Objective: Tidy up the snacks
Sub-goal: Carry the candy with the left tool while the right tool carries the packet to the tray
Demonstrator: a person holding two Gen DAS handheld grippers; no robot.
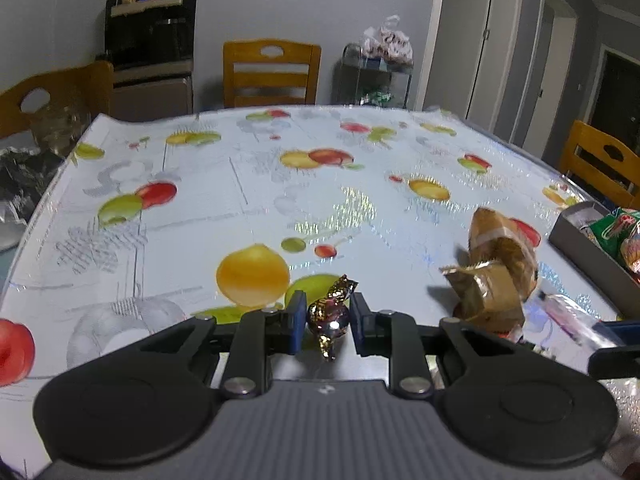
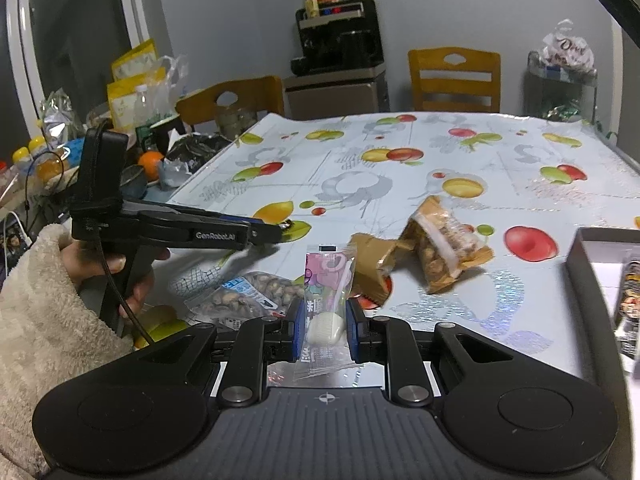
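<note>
My left gripper (image 1: 327, 322) is shut on a small candy in shiny gold and purple foil (image 1: 330, 316), low over the fruit-print tablecloth (image 1: 280, 200). My right gripper (image 2: 323, 322) is shut on a clear packet with pink print and a white piece inside (image 2: 326, 300). In the right wrist view the left gripper (image 2: 286, 227) shows from the side, held by a hand in a fleece sleeve (image 2: 44, 312). Ahead lie brown snack packets (image 2: 440, 248) (image 1: 496, 264) and a bag of nuts (image 2: 248, 292). The pink packet (image 1: 564, 312) also shows at the left wrist view's right edge.
A grey box (image 1: 580, 248) (image 2: 588, 272) at the table's right edge holds a green packet (image 1: 616, 228) and other snacks. Bottles, bags and an orange (image 2: 150, 160) crowd the table's left side. Wooden chairs (image 1: 270, 74) stand around the table.
</note>
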